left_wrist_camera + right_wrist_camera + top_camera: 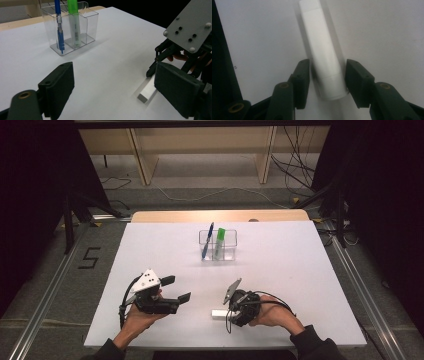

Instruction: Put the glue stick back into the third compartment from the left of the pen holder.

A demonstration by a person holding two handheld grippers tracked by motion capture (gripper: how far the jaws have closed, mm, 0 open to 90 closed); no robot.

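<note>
A white stick lies flat near the table's front edge. My right gripper points down over it, one jaw on each side of the stick's near end. A narrow gap shows beside each pad, so the gripper is open. My left gripper stands wide open at the front left with nothing between its jaws. Farther back stands a clear organizer holding a blue pen and a green marker, both upright.
The white tabletop has free room on both sides of the organizer. Behind the table run a wooden edge, a wooden shelf unit and loose cables on the floor. Metal rails flank the table.
</note>
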